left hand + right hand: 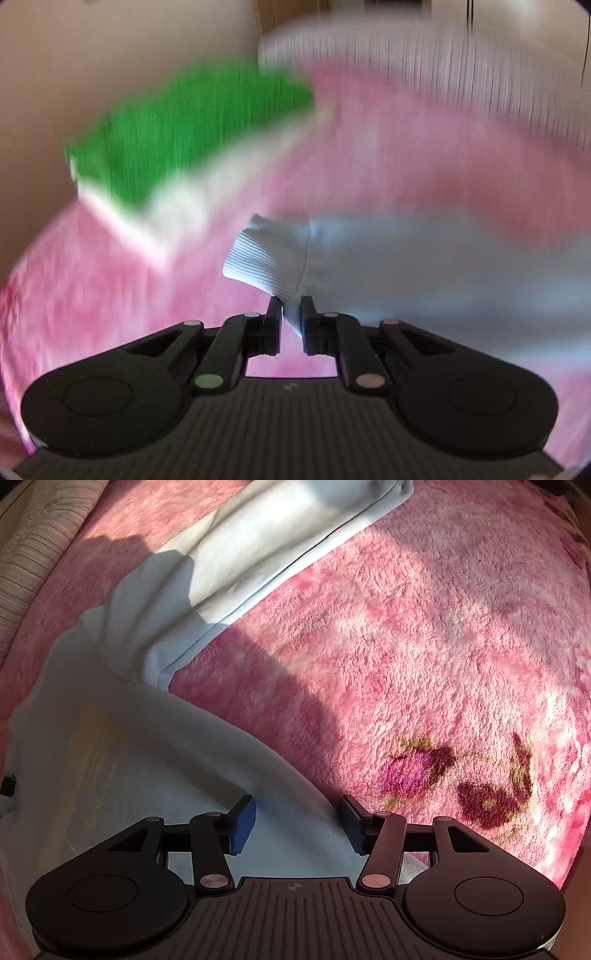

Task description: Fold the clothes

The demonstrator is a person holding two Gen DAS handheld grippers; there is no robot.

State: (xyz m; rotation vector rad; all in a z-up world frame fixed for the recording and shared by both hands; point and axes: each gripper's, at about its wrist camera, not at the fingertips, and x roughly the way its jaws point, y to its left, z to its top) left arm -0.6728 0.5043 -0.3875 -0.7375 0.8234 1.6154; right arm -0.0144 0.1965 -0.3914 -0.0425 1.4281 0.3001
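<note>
A pale blue sweatshirt [155, 760] lies on a pink fleece blanket [424, 646]. One sleeve [258, 546] stretches toward the far edge. A faint yellow print [96, 764] shows on its body. My right gripper [298, 821] is open, just above the garment's hem edge, holding nothing. In the left wrist view my left gripper [291, 314] is shut on the sweatshirt's fabric next to a ribbed cuff [266, 254], lifted above the blanket [110, 295]. That view is blurred by motion.
A green and white box-like object [184, 140] sits at the blanket's far left in the left wrist view. A striped grey cloth [443, 62] lies beyond it, also seen at the right wrist view's left edge [33, 554]. Dark rose prints [458, 779] mark the blanket.
</note>
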